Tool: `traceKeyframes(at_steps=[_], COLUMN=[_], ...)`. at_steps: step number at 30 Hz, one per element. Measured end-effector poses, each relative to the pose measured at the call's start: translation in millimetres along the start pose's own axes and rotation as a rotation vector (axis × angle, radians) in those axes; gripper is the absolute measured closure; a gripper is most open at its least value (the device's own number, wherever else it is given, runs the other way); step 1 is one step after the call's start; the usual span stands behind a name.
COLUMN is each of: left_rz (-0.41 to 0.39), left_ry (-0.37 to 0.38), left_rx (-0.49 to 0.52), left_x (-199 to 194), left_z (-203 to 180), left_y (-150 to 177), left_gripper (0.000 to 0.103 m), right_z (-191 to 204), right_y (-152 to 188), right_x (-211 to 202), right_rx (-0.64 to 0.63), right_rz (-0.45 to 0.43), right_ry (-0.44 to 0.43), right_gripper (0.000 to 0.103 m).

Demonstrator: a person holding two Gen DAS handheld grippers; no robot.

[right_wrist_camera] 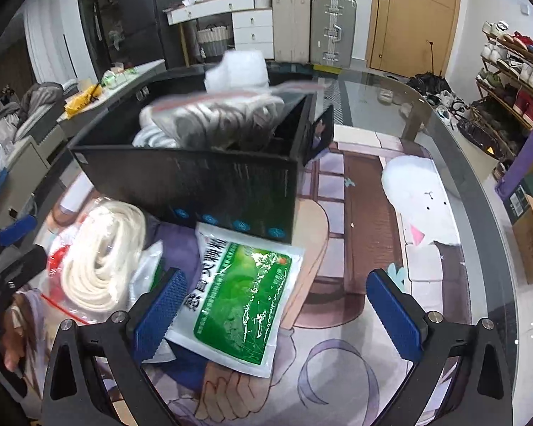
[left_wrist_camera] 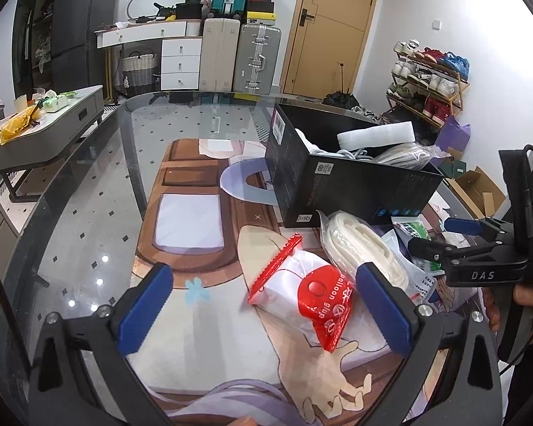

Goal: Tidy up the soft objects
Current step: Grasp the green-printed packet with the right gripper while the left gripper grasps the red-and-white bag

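- Left wrist view is showing the left hand-held gripper (left_wrist_camera: 263, 305) hanging over the worktop (left_wrist_camera: 89, 220) with its blue pads wide apart and nothing between them.
- Just ahead of it, a red-and-clear zip bag (left_wrist_camera: 303, 289) marked "balloon glue" is lying flat on the printed mat (left_wrist_camera: 202, 323), closer to the right pad than to the left.
- A bagged coil of white rope (left_wrist_camera: 359, 248) is resting beside the zip bag, its far end touching the foot of the black box (left_wrist_camera: 341, 181).
- That box is standing open on the mat and is already holding a white foam sheet (left_wrist_camera: 376, 133) and a bagged grey bundle (left_wrist_camera: 405, 154).
- Right wrist view is showing the right hand-held gripper (right_wrist_camera: 279, 309) with its jaws also spread and gripping nothing.
- A green-and-white packet (right_wrist_camera: 243, 301) is lying flat on the mat, its near edge just beside the left pad and its far end reaching the box wall.
- The white rope coil (right_wrist_camera: 103, 255) is sitting left of the packet in this view.
- The person's fingers (left_wrist_camera: 494, 312) are wrapping the right tool's handle at the picture edge.
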State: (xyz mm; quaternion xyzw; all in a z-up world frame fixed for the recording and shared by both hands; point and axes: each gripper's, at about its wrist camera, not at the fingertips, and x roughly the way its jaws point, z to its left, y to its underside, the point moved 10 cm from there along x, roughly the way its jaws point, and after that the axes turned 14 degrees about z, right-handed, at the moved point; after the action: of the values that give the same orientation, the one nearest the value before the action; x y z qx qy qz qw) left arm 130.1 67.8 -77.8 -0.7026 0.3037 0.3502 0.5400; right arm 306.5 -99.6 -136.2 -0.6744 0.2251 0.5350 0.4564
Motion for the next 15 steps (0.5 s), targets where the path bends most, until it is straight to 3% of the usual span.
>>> traceKeyframes(at_steps=[15], left_rz=[0.022], left_ry=[0.002], left_rx=[0.012], left_x=[4], left_z=[-4], left_y=[2], left_gripper=[0.0], right_z=[-13], right_y=[9], right_x=[10], right_rx=[-0.021], right_rz=[0.009], right_ry=[-0.023], right_gripper=[0.001])
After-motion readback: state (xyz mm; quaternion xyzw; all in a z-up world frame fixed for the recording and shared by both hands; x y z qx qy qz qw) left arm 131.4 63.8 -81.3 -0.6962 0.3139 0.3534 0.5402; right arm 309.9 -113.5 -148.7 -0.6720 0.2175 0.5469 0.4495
